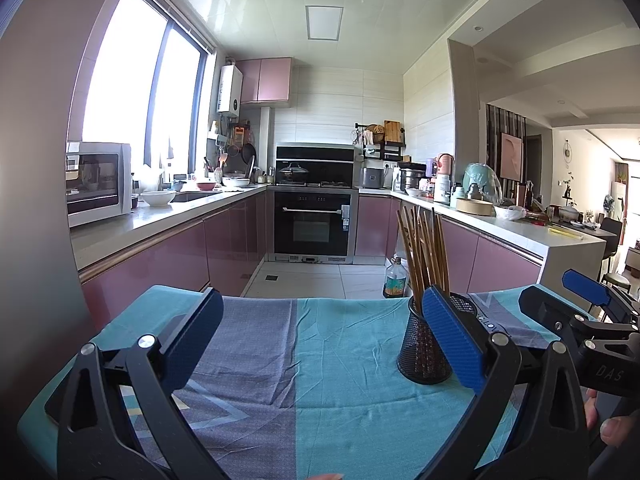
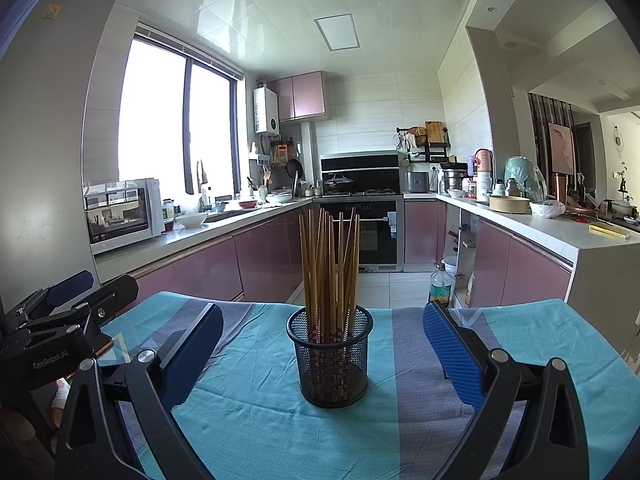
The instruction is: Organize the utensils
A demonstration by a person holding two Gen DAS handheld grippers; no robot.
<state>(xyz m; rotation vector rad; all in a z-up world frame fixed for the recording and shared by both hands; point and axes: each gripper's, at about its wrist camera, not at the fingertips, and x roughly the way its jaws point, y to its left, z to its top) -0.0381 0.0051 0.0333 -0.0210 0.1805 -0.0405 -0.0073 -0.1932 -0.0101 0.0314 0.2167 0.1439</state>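
Observation:
A black mesh cup [image 2: 332, 358] stands upright on a table under a teal and grey cloth [image 2: 260, 412], holding several wooden chopsticks [image 2: 330, 264]. My right gripper [image 2: 324, 344] is open, its blue pads wide apart on either side of the cup without touching it. In the left wrist view the same mesh cup [image 1: 420, 350] with its chopsticks [image 1: 424, 256] sits behind the right pad [image 1: 452, 340]. My left gripper [image 1: 320, 336] is open and holds nothing. The right gripper [image 1: 592, 300] shows at the far right of the left wrist view.
The cloth's far edge [image 1: 320, 300] drops to a tiled kitchen floor with a bottle [image 1: 395, 280] on it. Pink cabinets and counters run along both sides, with a microwave [image 1: 96, 182] on the left and an oven [image 1: 316, 220] at the back. The left gripper [image 2: 60, 320] shows at left.

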